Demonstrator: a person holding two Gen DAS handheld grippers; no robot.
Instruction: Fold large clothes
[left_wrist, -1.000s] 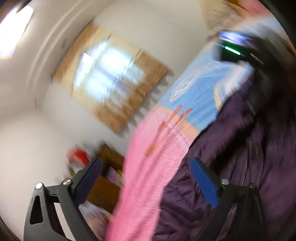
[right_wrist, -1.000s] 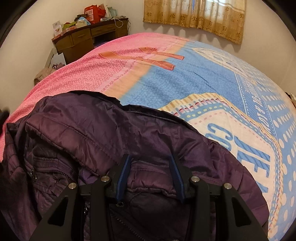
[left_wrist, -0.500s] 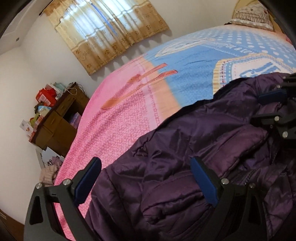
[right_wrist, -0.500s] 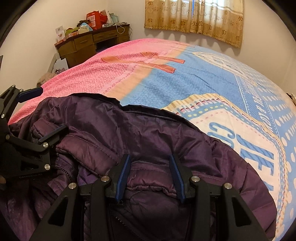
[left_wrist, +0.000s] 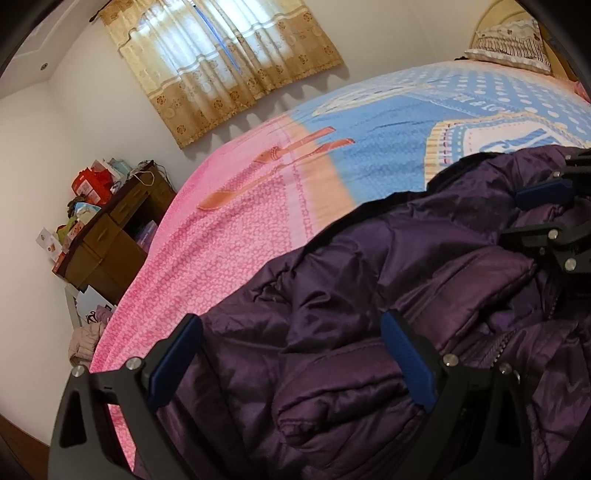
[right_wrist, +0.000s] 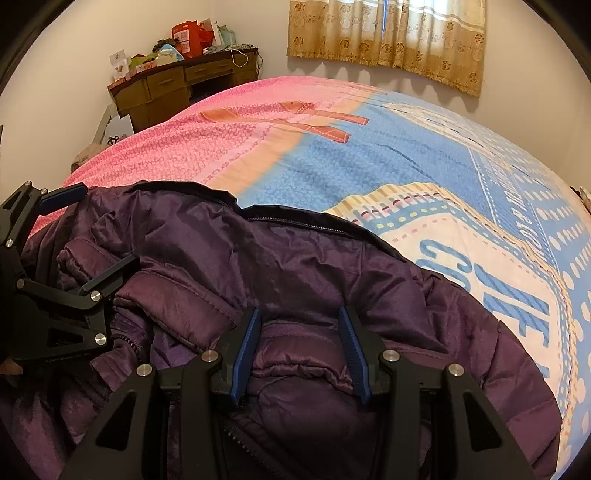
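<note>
Lying under both: purple jacket; right gripper pinching fold, left gripper agape.

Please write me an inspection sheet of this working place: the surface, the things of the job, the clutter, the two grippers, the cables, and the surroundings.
Surface: bed with a pink and blue printed cover, mostly bare.
Job's things: one purple padded jacket, rumpled, at the near edge, zipper showing.
Clutter: nothing seen on the bed besides the jacket.
Grippers: left gripper open wide above the jacket's edge; right gripper partly closed, with a bunched fold of jacket between its fingers.
Cables: a thin white cord on the desk; none near the grippers.
Surroundings: wooden desk piled with boxes, curtain, pillow at the bed's far end.
</note>
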